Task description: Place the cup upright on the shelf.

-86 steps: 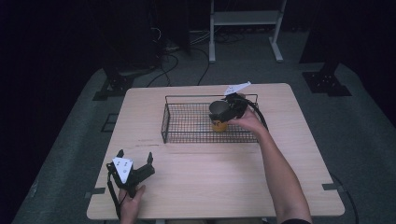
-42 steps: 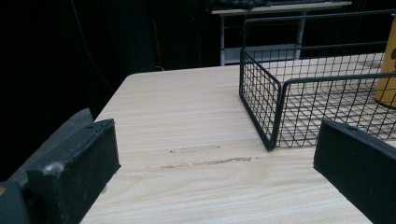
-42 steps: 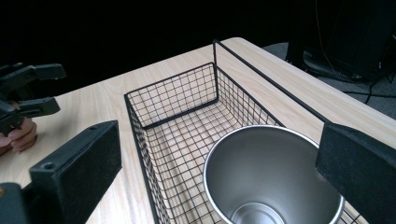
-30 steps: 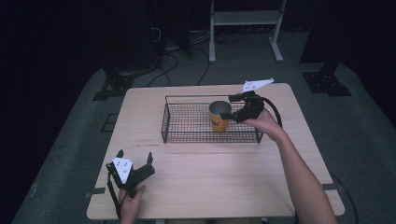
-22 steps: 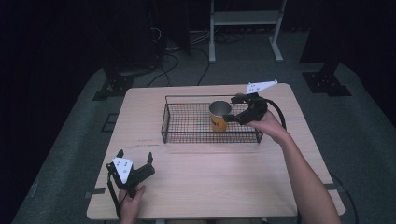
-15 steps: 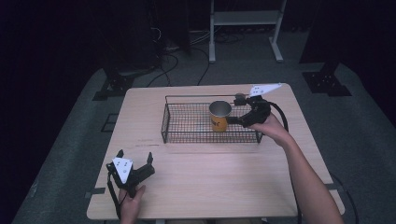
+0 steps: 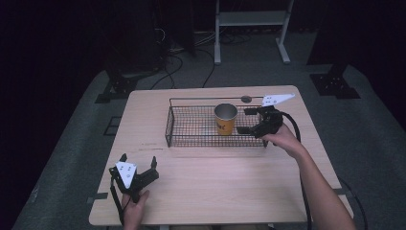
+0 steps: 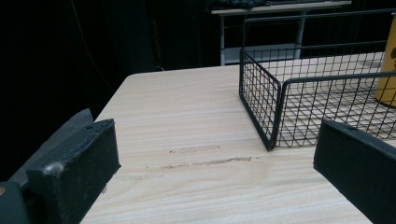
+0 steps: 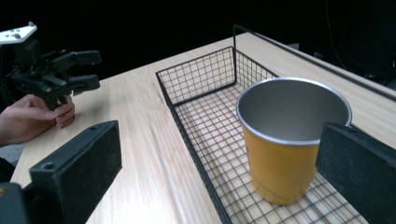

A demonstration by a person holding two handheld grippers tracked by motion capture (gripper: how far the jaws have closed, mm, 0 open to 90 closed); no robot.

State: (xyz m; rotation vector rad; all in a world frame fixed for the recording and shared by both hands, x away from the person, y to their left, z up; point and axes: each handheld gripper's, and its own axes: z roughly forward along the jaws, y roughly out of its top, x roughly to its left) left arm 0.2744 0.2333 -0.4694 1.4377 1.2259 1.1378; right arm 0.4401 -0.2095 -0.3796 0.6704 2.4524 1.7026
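A yellow metal cup (image 7: pixel 225 119) stands upright in the right part of a black wire basket (image 7: pixel 191 139) on the wooden table (image 7: pixel 215 187). My right gripper (image 7: pixel 246 120) is open, level with the basket's right end, and its jaws point at the cup without touching it. In the right gripper view the cup (image 9: pixel 289 140) sits ahead between the spread jaws of that gripper (image 9: pixel 222 140). My left gripper (image 7: pixel 139 159) rests open near the table's front left corner. In the left gripper view its jaws (image 8: pixel 217 144) face the basket (image 8: pixel 275 93), with the cup (image 8: pixel 387 70) at the right edge.
A small dark round mark (image 7: pixel 246 99) lies on the table behind the basket. Bare wood spreads in front of the basket and to its left. The room beyond is dark, with a white stand (image 7: pixel 249 19) and cables on the floor.
My right gripper has let go of the cup, opened, and drawn back to the right. The cup stays upright in the basket. The left gripper has not moved.
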